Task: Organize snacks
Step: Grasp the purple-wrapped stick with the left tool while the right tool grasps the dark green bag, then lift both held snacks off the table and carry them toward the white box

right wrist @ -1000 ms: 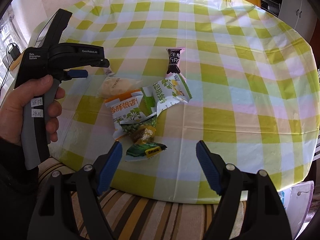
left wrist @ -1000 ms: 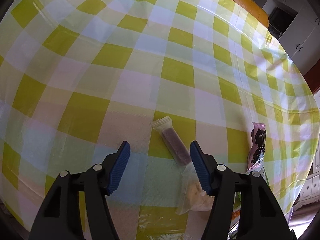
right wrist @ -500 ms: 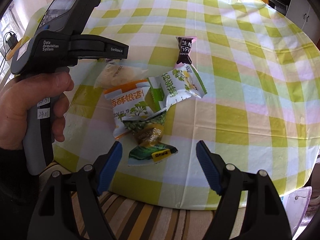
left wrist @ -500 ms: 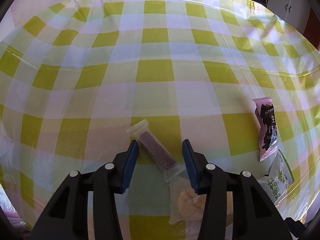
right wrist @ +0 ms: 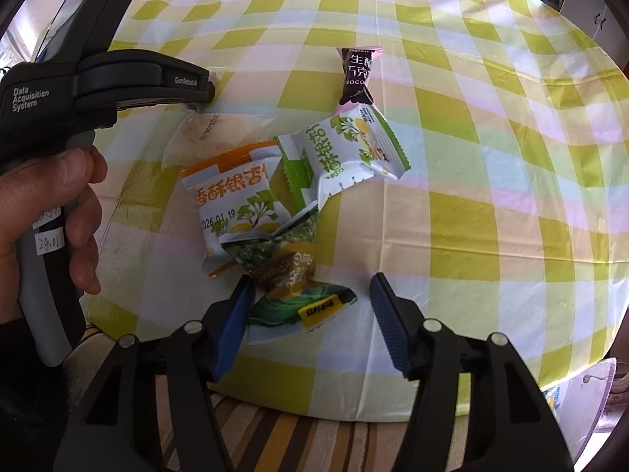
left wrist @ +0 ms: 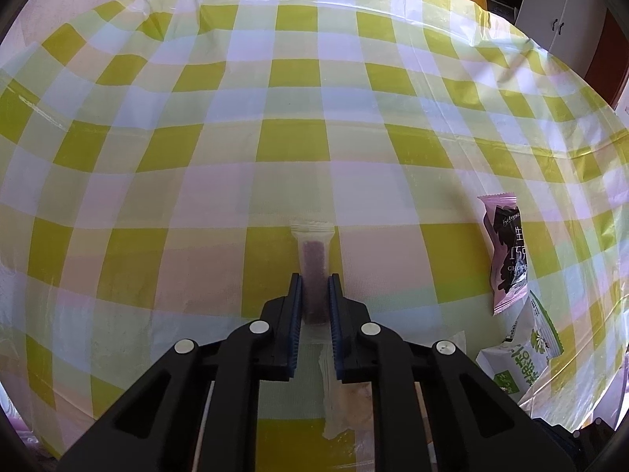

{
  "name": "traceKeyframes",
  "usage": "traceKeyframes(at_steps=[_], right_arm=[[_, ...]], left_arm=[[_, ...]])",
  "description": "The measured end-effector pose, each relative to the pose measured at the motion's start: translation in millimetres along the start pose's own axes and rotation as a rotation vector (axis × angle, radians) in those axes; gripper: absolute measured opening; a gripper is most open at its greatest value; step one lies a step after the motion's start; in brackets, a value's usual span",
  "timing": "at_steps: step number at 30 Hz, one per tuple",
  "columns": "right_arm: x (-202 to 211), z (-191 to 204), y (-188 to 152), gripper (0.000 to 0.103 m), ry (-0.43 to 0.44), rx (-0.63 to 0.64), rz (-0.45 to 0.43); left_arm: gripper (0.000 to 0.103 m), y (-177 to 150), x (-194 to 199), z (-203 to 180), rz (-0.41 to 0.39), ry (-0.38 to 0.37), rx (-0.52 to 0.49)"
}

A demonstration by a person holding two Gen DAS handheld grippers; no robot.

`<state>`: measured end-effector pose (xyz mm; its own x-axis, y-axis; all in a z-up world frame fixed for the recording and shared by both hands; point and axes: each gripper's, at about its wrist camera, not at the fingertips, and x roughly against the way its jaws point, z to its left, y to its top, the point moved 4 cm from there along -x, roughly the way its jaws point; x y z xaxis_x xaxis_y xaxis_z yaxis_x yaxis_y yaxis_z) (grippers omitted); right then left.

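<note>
Glossy plastic-film tablecloth in yellow, white and pale checks [left wrist: 298, 145], creased, with sheen along the folds. Clear, slightly frosted film wrapper on the dark purple snack bar [left wrist: 313, 259], crimped end seal. Pink and black chocolate wrapper [right wrist: 357, 74]: shiny printed foil-type film. Orange-and-white [right wrist: 236, 200] and green-and-white snack packets [right wrist: 354, 149]: glossy printed plastic, crumpled. Green and brown twisted candy wrapper [right wrist: 295, 295]: shiny film. Left gripper [left wrist: 314, 295] and right gripper [right wrist: 310, 306]: matt black moulded plastic arms, ribbed blue rubbery pads, bright metal pivot pins. Handheld unit's grey handle [right wrist: 43, 275]: matt plastic, paper labels stuck on.
</note>
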<state>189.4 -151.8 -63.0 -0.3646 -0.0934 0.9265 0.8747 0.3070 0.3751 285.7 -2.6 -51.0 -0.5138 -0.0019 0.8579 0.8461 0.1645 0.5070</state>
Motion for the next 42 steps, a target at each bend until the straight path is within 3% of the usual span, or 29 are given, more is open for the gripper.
traceKeyframes(at_steps=[5,27,42], right_arm=[[1,0,1,0.049,-0.011,0.0,-0.008],[31,-17,0,0.047,-0.033,-0.067,-0.064],[55,-59,-6,0.047,-0.078,-0.14,-0.101]], left_arm=[[0.012,-2,2,4,-0.003,-0.018,0.021],[0.012,0,31,5,-0.07,-0.074,0.045],[0.012,-4,65,-40,-0.119,-0.135,-0.048]])
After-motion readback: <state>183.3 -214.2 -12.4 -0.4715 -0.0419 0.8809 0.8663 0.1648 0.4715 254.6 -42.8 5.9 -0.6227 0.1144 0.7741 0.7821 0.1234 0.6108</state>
